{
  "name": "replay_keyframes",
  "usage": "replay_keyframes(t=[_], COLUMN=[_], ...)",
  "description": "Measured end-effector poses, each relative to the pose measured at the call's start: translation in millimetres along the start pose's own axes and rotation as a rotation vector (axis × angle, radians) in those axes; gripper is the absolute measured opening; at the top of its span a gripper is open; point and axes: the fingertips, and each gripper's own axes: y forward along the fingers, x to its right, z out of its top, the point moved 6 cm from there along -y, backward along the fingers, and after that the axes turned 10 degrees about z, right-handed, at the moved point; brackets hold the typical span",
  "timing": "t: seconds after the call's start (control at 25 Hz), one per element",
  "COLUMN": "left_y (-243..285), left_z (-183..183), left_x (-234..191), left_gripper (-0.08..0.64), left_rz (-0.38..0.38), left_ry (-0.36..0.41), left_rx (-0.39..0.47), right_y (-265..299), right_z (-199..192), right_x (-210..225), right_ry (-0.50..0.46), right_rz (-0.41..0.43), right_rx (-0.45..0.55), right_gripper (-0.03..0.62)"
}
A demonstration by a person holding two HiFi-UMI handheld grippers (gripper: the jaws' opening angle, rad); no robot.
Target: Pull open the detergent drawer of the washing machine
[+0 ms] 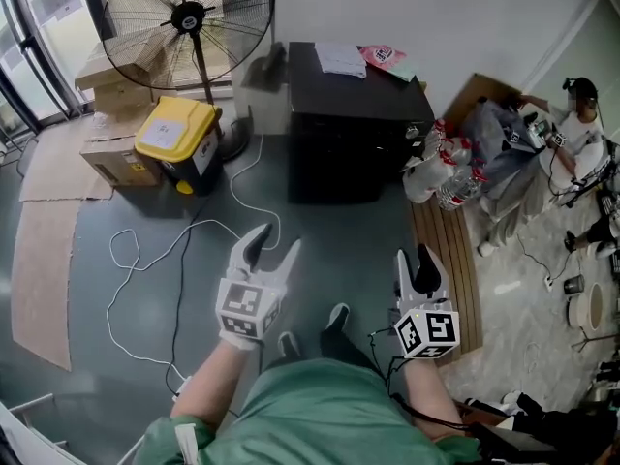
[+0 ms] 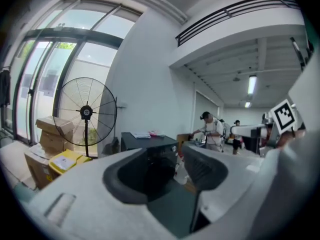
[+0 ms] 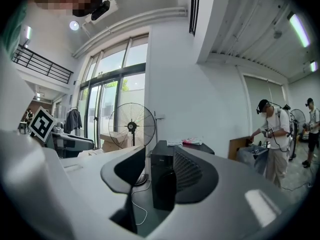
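The black washing machine [image 1: 354,114] stands against the far wall, with papers [image 1: 341,59] on its top. Its front shows in the left gripper view [image 2: 150,146] and the right gripper view [image 3: 162,184]; the detergent drawer is too small to make out. My left gripper [image 1: 276,240] is held over the floor well short of the machine, open with nothing between its jaws [image 2: 172,171]. My right gripper [image 1: 414,257] is level with it on the right, also open and empty [image 3: 159,156]. Both point toward the machine.
A standing fan [image 1: 189,17], a yellow-lidded bin [image 1: 179,139] and cardboard boxes [image 1: 111,153] stand left of the machine. A white cable [image 1: 174,250] loops across the floor. Water bottles [image 1: 441,168] and a wooden board [image 1: 450,260] lie to its right. A person [image 1: 576,124] works at far right.
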Motion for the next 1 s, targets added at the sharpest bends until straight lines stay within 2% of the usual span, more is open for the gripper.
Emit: replay_keyframes(t=[0.24,0.52,1.0], left_y=[22.2,51.0,142.1], left_z=[0.2,16.7,30.1], left_x=[-12.5,-32.4,-7.2], left_gripper=[0.229,0.229,0.225], left_rz=[0.024,0.108,0.174], left_ry=[-0.008,0.007,0.024], left_rx=[0.0,0.004,-0.05], right_y=[31.7,87.0,158.9], right_z=[-2.7,7.0,3.8], right_x=[14.4,33.4,118.3], right_ry=[0.002,0.01,0.066], right_rz=[0.021,0.113,0.224], right_rx=[-0.009,0.023,0.007], right_gripper=[0.158,0.158,0.158])
